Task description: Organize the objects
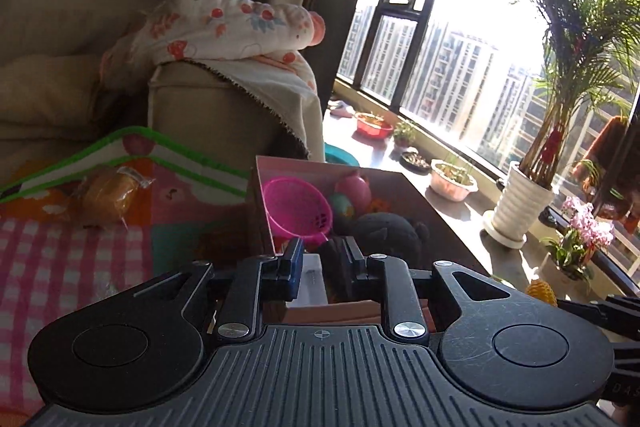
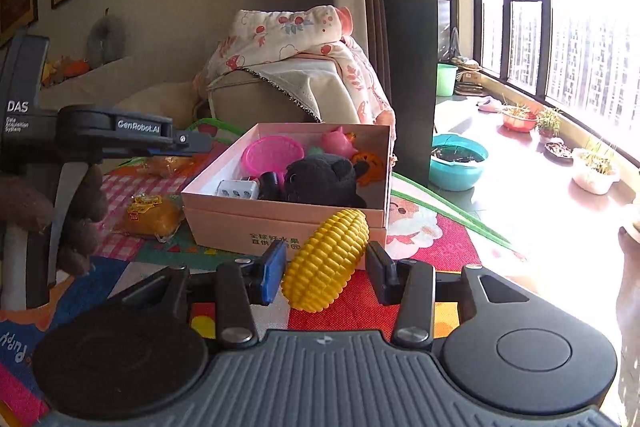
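My right gripper (image 2: 325, 255) is shut on a yellow toy corn (image 2: 326, 261), held tilted just in front of the open pink box (image 2: 280, 223). The box holds a pink colander (image 2: 272, 153), a black plush bear (image 2: 320, 179), a pink pig toy (image 2: 340, 143) and a white cube (image 2: 238, 191). My left gripper (image 1: 318, 247) is shut with nothing held, at the box's (image 1: 416, 195) left side. The cube shows through its narrow gap. In the right wrist view the left gripper (image 2: 196, 143) hangs left of the box in a brown-gloved hand (image 2: 76, 223). The corn's (image 1: 542, 293) tip shows at the lower right of the left wrist view.
Two bagged orange buns (image 2: 150, 217) (image 1: 108, 197) lie on the colourful play mat (image 2: 432, 239) left of the box. A sofa arm with a flowered blanket (image 2: 304, 39) stands behind. A teal basin (image 2: 458, 163), plant pots (image 1: 454, 181) and a potted palm (image 1: 520, 203) line the sunny window side.
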`<state>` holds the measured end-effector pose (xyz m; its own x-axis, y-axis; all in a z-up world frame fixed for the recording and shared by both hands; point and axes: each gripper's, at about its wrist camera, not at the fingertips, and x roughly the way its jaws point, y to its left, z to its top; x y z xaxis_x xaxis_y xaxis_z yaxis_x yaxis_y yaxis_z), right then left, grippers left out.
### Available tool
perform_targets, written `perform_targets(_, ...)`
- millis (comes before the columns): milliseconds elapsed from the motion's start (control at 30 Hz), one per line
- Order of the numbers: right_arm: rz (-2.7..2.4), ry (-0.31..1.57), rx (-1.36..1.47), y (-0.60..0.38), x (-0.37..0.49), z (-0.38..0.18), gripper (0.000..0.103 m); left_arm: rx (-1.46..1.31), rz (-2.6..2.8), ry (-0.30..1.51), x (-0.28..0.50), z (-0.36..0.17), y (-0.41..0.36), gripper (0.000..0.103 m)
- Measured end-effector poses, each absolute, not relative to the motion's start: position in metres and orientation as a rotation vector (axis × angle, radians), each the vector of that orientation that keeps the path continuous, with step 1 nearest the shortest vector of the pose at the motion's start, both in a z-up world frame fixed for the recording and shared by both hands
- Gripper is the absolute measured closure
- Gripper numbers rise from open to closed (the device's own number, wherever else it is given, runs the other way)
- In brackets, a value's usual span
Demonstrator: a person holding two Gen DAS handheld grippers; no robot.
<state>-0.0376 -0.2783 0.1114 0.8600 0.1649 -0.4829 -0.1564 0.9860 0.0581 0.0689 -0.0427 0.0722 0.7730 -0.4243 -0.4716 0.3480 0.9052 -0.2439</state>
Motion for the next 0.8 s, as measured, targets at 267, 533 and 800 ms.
perform_targets(267, 0.138, 0.486, -0.028, -0.275, 0.042, 0.127, 0.059, 0.036, -0.453, 0.621, 0.012, 0.032, -0.007, 0.080)
perform_targets(533, 0.147, 0.541, -0.011, -0.267, 0.033, 0.101, 0.017, -0.008, -0.380, 0.611, 0.006, 0.022, 0.033, 0.080)
perform_targets(800, 0.207, 0.600, -0.033, -0.244, -0.001, 0.075, 0.000, -0.053, -0.304, 0.547, 0.030, 0.034, 0.054, 0.080)
